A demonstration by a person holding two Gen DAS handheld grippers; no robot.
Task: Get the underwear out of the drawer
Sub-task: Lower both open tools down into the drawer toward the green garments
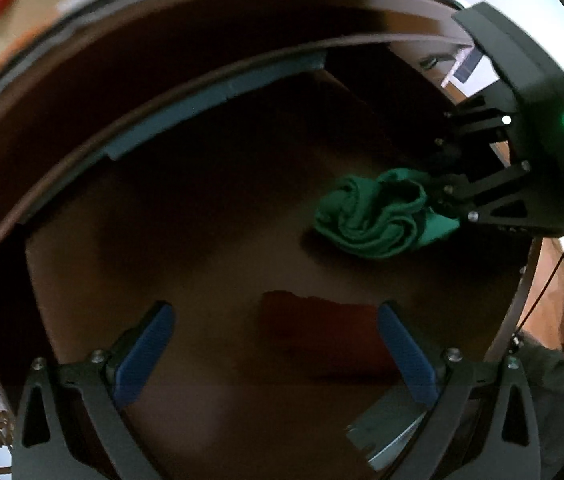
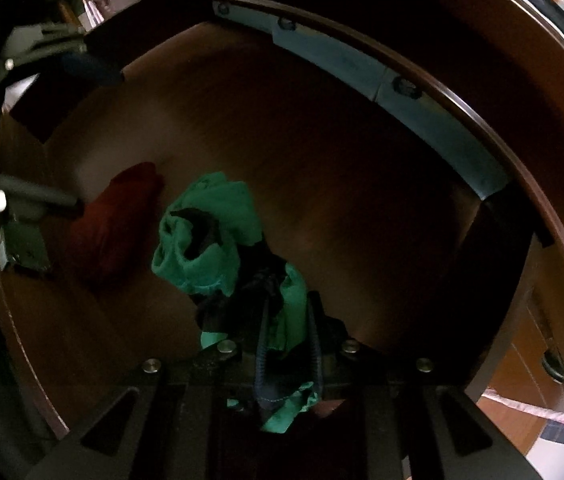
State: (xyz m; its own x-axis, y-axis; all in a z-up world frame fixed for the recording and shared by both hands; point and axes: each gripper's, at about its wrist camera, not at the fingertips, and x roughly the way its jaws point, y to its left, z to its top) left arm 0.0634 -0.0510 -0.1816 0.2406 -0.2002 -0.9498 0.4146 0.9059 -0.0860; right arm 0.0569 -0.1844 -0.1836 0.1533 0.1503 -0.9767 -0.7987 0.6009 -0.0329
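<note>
Green cloth is pinched between the right gripper [image 2: 288, 320] at the lower centre of its own view, the two dark fingers drawn close together on a fold while the rest of the underwear [image 2: 206, 236] bunches up above them toward mid-frame. In the left wrist view the same garment [image 1: 378, 216] shows right of centre, with the right gripper [image 1: 448, 196] reaching in from the upper right. The left gripper [image 1: 274, 354] sits at the bottom of its frame, blue pads [image 1: 144, 356] spread wide with nothing between them, over the brown drawer [image 1: 186, 240] floor. A dark red item [image 2: 114, 224] lies at left of centre in the right view, just beside the green bundle; what it is I cannot tell. Judging by this, the grasp is made but the lift out is barely begun: the cloth appears to be inside the drawer walls, so raising it clear is left
</note>
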